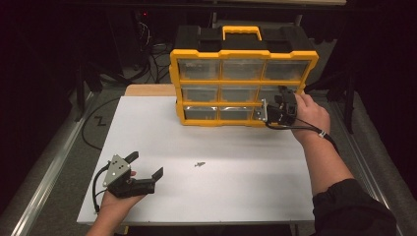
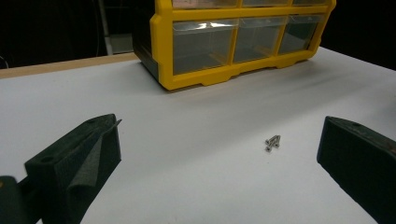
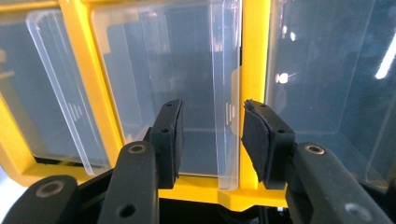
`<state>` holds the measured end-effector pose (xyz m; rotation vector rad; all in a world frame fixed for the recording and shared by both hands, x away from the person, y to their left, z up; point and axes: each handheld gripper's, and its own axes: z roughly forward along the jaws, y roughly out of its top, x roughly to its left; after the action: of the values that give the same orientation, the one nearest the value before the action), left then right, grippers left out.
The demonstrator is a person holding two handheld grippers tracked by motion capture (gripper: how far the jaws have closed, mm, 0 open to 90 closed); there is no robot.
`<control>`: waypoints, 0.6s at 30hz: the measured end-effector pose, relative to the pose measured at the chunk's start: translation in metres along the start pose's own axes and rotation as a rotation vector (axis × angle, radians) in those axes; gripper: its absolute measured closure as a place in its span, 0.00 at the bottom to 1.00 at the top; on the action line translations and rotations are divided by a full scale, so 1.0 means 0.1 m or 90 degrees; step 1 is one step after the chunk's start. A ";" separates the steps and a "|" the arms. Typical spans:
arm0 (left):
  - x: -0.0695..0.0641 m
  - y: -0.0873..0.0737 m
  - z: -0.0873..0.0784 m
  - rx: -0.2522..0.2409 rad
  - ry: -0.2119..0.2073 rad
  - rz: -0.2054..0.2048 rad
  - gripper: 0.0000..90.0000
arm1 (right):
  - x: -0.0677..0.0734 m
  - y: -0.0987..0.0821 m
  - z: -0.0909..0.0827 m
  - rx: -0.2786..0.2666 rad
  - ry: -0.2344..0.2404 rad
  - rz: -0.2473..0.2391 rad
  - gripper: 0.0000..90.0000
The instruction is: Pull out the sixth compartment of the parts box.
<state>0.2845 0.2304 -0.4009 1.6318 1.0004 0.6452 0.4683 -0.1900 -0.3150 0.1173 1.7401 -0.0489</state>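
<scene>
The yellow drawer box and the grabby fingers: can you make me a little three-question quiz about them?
1. True or false: the left gripper is wide open.
2. Where are the right gripper fingers? A) around a clear drawer's handle tab B) on the box's top handle
3. Fill in: between the left fingers, on the white table, lie some tiny ____.

Key: 1 true; 2 A; 3 screws.
</scene>
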 end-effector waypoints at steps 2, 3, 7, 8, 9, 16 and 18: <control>0.00 0.00 0.00 0.001 0.000 0.000 0.00 | 0.00 0.01 0.03 0.000 0.003 -0.014 0.68; 0.00 0.00 0.00 0.001 0.000 0.000 0.00 | 0.00 0.01 0.03 0.000 0.003 -0.014 0.68; 0.00 0.00 0.00 -0.001 0.001 -0.001 0.00 | -0.01 0.03 0.05 0.000 -0.004 -0.020 0.69; 0.00 0.00 -0.01 -0.001 0.001 -0.001 0.00 | -0.02 0.05 0.05 0.008 0.001 -0.031 0.71; 0.00 0.00 -0.01 -0.002 0.002 -0.001 0.00 | -0.02 0.05 0.05 0.008 0.001 -0.031 0.71; 0.00 0.00 -0.01 -0.001 0.002 -0.002 0.00 | 0.01 0.09 0.05 0.016 -0.015 -0.047 0.74; 0.00 0.00 -0.01 -0.001 0.002 -0.002 0.00 | 0.00 0.09 0.05 0.018 -0.018 -0.049 0.77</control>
<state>0.2836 0.2310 -0.4003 1.6274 1.0045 0.6461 0.4742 -0.1814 -0.3158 0.0702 1.7164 -0.1310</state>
